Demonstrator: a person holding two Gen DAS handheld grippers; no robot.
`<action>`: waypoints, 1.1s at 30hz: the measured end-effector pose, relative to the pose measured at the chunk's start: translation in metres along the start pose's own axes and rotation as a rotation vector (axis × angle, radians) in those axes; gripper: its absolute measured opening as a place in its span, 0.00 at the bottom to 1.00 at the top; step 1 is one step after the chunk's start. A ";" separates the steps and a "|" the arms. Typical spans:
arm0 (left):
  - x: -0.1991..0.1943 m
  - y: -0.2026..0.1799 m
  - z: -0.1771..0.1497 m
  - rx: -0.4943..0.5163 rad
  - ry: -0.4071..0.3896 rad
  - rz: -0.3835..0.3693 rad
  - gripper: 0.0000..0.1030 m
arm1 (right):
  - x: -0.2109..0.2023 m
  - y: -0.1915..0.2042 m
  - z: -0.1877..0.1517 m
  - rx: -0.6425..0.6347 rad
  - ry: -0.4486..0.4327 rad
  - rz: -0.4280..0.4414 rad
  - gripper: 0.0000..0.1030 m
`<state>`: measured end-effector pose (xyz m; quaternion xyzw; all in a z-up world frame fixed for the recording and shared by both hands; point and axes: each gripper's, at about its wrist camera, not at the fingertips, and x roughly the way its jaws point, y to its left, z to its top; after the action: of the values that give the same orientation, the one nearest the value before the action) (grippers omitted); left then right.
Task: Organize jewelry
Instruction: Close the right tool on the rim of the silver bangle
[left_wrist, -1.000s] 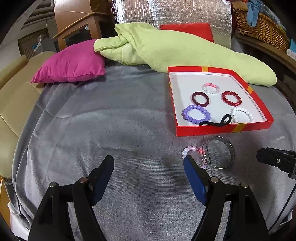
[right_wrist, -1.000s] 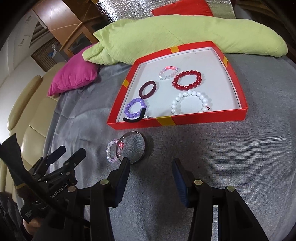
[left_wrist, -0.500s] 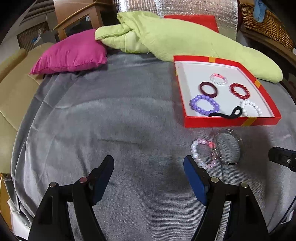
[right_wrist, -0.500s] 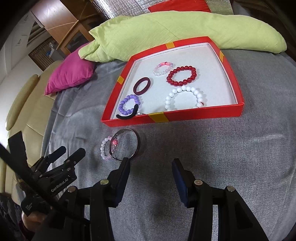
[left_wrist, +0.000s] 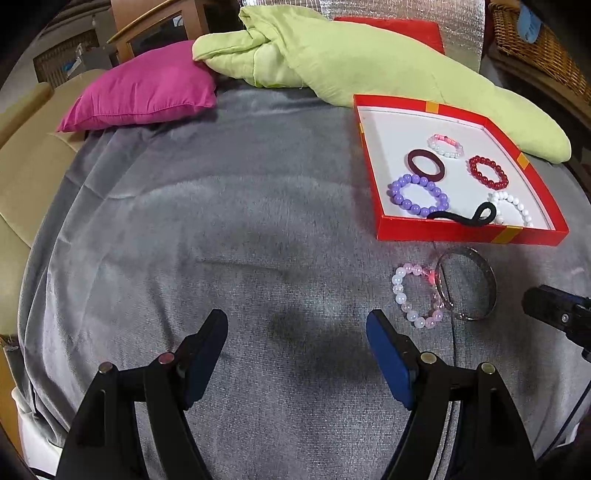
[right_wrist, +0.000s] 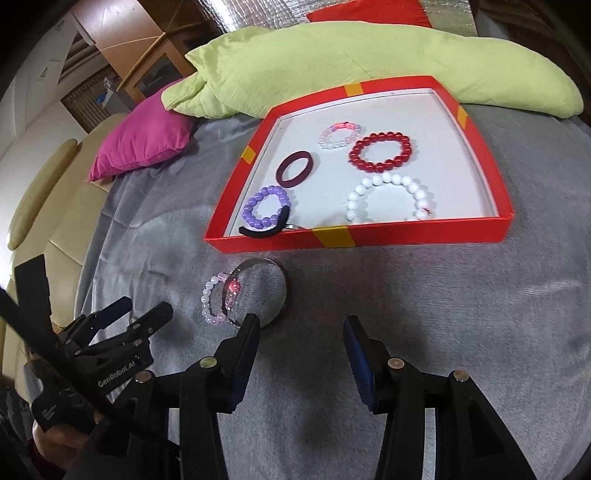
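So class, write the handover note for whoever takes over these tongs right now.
Left tongs: open, empty, over bare blanket.
Right tongs: open, empty, near the metal bangle.
In the red tray: six pieces, including purple, red and white bead bracelets.
Left: bangle and pale pink bead bracelet, overlapping on the blanket in front of the tray.

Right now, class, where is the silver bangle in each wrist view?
Left wrist view: silver bangle, lower right, on the grey blanket.
Right wrist view: silver bangle, centre left, by the right gripper's left finger.
Shared landmark: the red tray just beyond it.
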<state>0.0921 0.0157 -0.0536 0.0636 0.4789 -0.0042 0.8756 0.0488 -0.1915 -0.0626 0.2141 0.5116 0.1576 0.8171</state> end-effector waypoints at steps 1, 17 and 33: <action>0.001 0.001 -0.001 0.001 0.005 0.004 0.76 | 0.002 0.002 0.000 -0.003 0.000 0.006 0.49; 0.014 0.042 -0.003 -0.149 0.090 0.036 0.76 | 0.042 0.049 -0.004 -0.165 -0.010 -0.031 0.72; 0.015 0.036 -0.002 -0.132 0.094 0.026 0.76 | 0.048 0.054 -0.004 -0.213 -0.058 -0.114 0.61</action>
<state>0.1008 0.0528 -0.0631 0.0120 0.5177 0.0418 0.8544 0.0638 -0.1215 -0.0734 0.1010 0.4796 0.1583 0.8572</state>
